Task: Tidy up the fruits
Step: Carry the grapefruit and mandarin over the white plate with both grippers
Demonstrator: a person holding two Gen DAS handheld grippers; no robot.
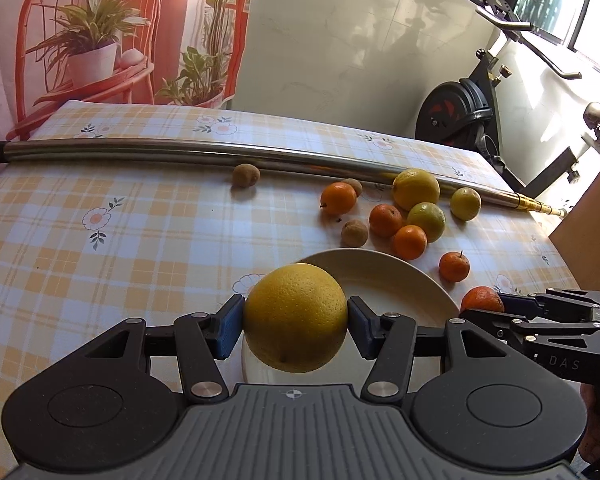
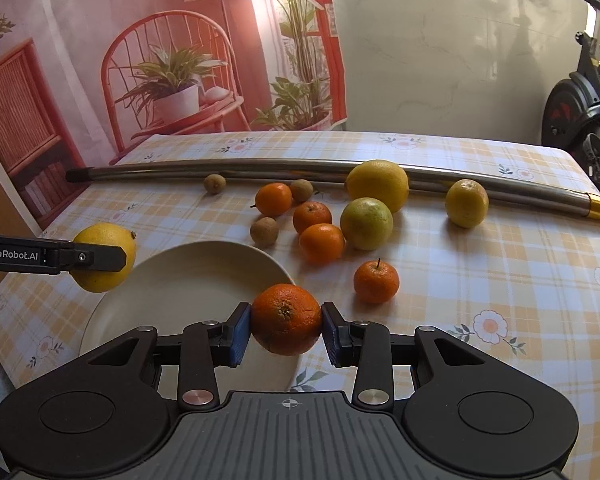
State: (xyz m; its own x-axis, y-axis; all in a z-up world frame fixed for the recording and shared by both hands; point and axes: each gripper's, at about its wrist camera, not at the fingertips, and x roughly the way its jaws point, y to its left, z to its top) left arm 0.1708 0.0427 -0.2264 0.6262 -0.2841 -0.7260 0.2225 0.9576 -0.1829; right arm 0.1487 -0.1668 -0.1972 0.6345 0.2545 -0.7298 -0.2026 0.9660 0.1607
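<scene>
My left gripper (image 1: pixel 296 322) is shut on a large yellow citrus (image 1: pixel 296 316) and holds it over the near edge of the empty cream plate (image 1: pixel 392 280). My right gripper (image 2: pixel 286 328) is shut on an orange mandarin (image 2: pixel 286 318) just above the plate's right rim (image 2: pixel 180 276). In the right wrist view the left gripper (image 2: pixel 100 258) with its yellow citrus (image 2: pixel 106 240) is at the plate's left. Loose on the cloth lie several mandarins (image 2: pixel 322 242), yellow-green citrus (image 2: pixel 366 223) and small brown fruits (image 2: pixel 264 231).
A long steel tube (image 2: pixel 260 168) with a gold end lies across the table behind the fruit. A cardboard box (image 1: pixel 596 220) stands at the right table edge. An exercise bike (image 1: pixel 468 116) stands beyond the table. A printed backdrop hangs at the far left.
</scene>
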